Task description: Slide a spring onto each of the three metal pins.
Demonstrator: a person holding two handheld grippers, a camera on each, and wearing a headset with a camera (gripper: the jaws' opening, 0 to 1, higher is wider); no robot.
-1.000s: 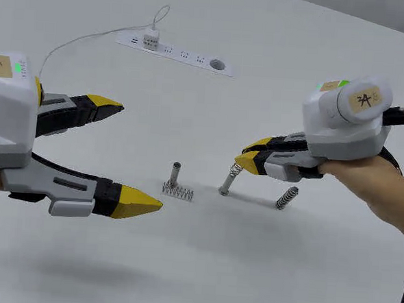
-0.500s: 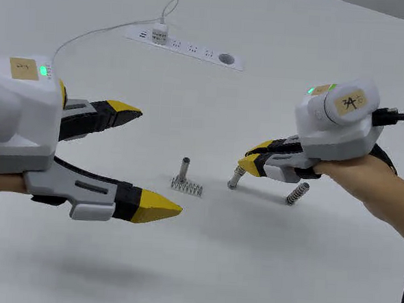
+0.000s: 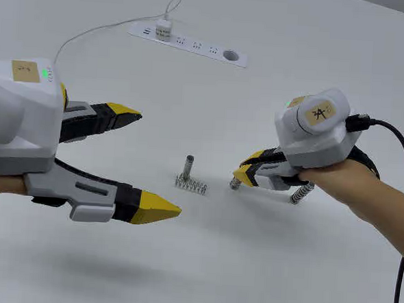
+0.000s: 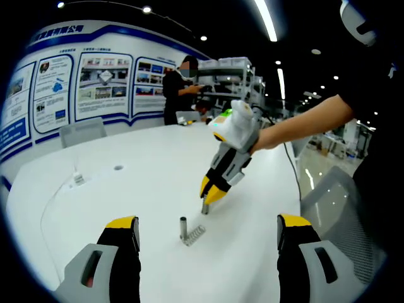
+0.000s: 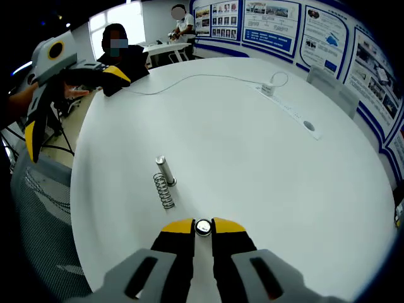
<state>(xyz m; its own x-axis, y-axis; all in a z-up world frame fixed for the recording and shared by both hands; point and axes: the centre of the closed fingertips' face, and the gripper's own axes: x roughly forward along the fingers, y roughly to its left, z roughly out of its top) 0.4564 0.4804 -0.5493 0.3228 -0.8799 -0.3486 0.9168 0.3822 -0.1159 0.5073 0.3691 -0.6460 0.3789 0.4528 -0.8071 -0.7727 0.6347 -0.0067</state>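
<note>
Your left gripper has a boxy white housing, grey arms and black jaws that end in pointed yellow tips. A tan paper label and a small green light sit on top of it. Your right gripper is built the same, and its round white cap bears a tan sticker with a handwritten black mark. A black cable leaves its back. You wear a dark short sleeve.
</note>
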